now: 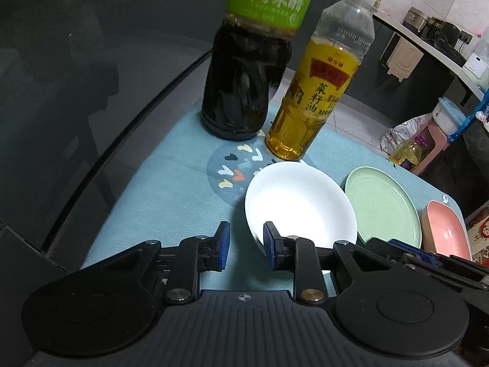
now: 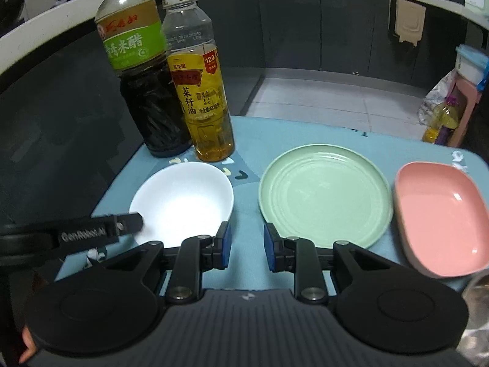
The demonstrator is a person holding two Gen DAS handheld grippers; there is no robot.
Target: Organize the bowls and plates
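Teal mat holds dishes; only right view shows both bottle caps; each gripper narrowly parted, empty.

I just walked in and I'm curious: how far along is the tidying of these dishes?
Nothing looks done yet: the white bowl, green plate and pink dish lie separately, side by side on the blue mat. Both the left gripper and right gripper are open and empty, near the bowl and plate. All stacking remains.
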